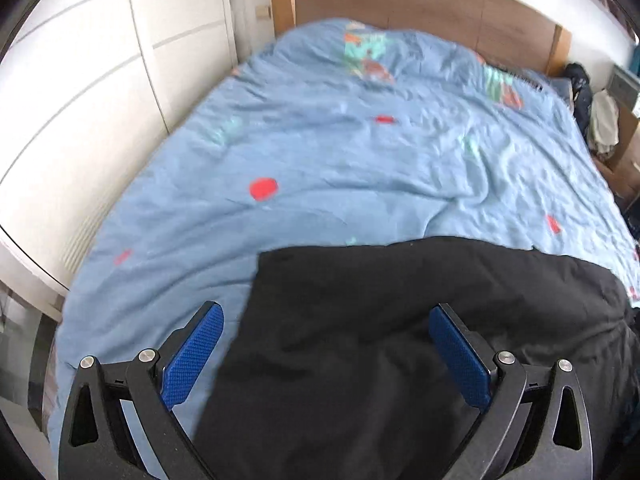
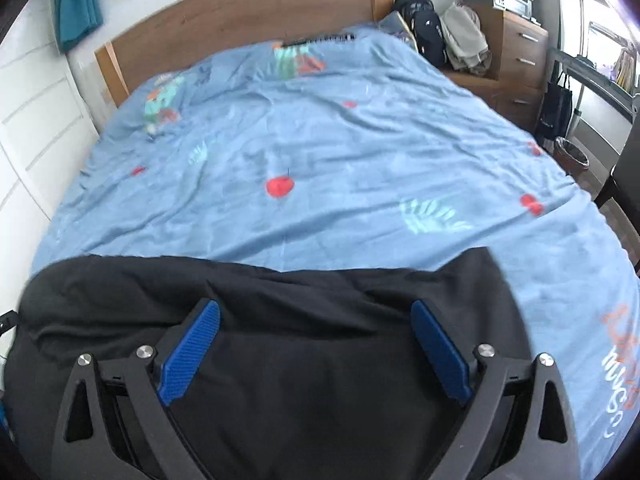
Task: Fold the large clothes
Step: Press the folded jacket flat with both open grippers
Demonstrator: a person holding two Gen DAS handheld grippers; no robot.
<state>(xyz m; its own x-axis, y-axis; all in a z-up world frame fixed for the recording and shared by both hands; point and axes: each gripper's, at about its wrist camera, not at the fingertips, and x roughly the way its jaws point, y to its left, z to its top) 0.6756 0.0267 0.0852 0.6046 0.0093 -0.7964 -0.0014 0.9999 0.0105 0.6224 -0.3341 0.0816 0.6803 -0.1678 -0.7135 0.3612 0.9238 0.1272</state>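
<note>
Bedroom; bed [image 2: 320,152] under a blue printed cover, wooden headboard [image 2: 240,8] behind. Left tool [image 1: 326,350] stood wide, empty, low over the left edge of the black garment [image 1: 400,340]. Right tool [image 2: 316,344] likewise wide and empty above its middle. The garment lay bunched at the near end of the bed; folding looked barely started, no neat fold visible.

black garment [image 1: 400,340]: matt soft cloth | duvet cover [image 1: 340,168]: creased printed blue cotton-like cloth | headboard [image 2: 248,12]: smooth satin wood | left gripper [image 1: 326,320]: blue textured plastic pads, matt black frame
</note>
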